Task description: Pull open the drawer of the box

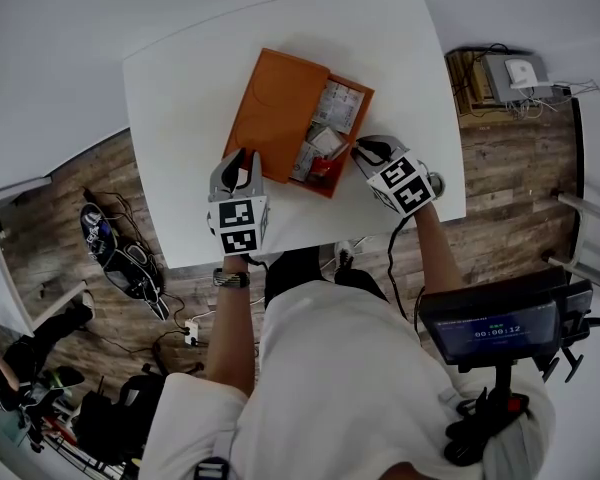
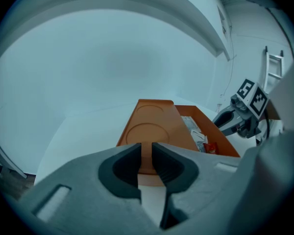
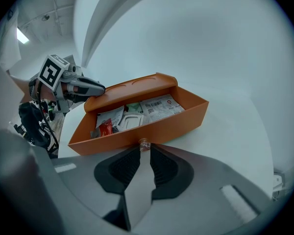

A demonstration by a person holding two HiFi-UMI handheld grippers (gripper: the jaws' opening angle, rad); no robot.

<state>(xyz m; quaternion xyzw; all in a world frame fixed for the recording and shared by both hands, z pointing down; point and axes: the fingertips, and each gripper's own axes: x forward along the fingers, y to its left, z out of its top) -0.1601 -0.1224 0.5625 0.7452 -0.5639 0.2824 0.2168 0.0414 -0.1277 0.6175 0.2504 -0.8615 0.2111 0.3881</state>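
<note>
An orange box (image 1: 275, 103) lies on the white table (image 1: 180, 118), its drawer (image 1: 352, 128) slid out to the right and filled with packets and a red wrapper. In the right gripper view, the drawer's front wall (image 3: 137, 131) carries a small knob (image 3: 143, 143), and my right gripper (image 3: 144, 148) is shut on it. In the head view, the right gripper (image 1: 360, 151) sits at the drawer's near corner. My left gripper (image 1: 238, 158) rests at the box's near end, jaws shut and empty; its own view shows the box lid (image 2: 149, 126) just beyond the tips (image 2: 146, 153).
The table's near edge runs just behind both grippers. On the wooden floor lie cables and gear (image 1: 120, 253) at the left. A shelf with a device (image 1: 510, 73) stands at the back right. A screen on a stand (image 1: 495, 328) is at my right side.
</note>
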